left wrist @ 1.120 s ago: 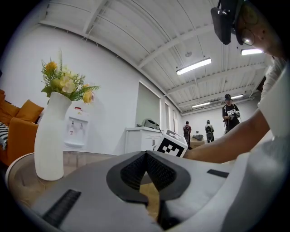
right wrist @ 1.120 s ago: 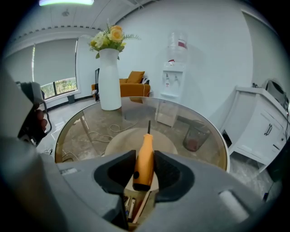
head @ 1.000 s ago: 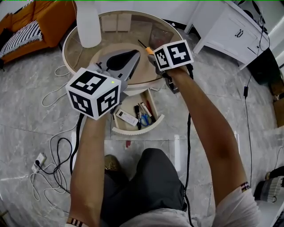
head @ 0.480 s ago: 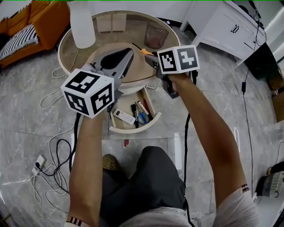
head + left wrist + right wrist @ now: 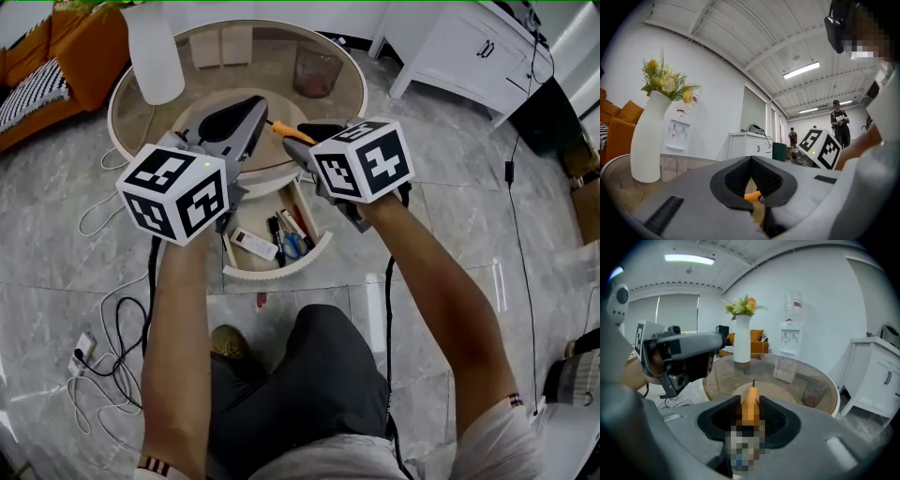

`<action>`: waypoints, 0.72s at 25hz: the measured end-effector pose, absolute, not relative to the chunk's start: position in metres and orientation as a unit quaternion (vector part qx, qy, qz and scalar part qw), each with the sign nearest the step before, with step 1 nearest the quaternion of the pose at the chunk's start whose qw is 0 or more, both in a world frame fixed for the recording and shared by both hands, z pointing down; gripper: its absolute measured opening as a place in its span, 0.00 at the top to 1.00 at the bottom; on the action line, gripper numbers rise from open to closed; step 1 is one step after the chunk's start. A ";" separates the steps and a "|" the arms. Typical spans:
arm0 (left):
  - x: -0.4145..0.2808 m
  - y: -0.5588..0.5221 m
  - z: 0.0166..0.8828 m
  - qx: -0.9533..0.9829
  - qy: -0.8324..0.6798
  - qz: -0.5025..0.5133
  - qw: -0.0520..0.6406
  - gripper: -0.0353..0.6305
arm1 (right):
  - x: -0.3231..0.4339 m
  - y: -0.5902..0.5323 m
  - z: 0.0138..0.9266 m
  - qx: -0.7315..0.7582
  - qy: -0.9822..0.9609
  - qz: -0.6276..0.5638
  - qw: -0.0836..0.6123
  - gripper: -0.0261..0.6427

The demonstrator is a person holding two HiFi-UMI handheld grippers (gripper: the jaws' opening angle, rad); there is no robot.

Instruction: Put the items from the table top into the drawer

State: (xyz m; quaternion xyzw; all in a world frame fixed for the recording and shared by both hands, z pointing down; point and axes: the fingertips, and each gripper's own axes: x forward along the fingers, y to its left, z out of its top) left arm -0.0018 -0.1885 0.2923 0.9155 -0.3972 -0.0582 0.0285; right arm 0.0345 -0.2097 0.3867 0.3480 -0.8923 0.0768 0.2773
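The slim orange-handled screwdriver with a thin dark shaft (image 5: 280, 131) has been drawn back across the round glass-topped table (image 5: 349, 94) and is now over its near edge, just short of the open curved white drawer (image 5: 281, 274). The right gripper (image 5: 296, 148) is clamped on the handle. It looks light, stiff and smooth, so the thick middle of the handle is the best hold. The left gripper (image 5: 246, 108) hangs beside it with its jaws together and empty.

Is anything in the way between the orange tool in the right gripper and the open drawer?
Nothing visible blocks it. The orange tool is above the tabletop, the drawer stands open just below, and the left gripper is off to the side.
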 end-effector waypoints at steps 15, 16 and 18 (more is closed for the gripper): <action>-0.011 -0.182 0.285 0.912 -0.403 -0.073 0.031 0.95 | 0.032 -0.173 0.408 0.323 -0.888 0.056 0.322 0.77; -0.011 -0.181 0.285 0.912 -0.403 -0.074 0.031 0.95 | 0.031 -0.172 0.409 0.322 -0.887 0.052 0.326 0.77; -0.011 -0.181 0.284 0.911 -0.403 -0.076 0.032 0.95 | 0.031 -0.171 0.409 0.321 -0.885 0.045 0.335 0.77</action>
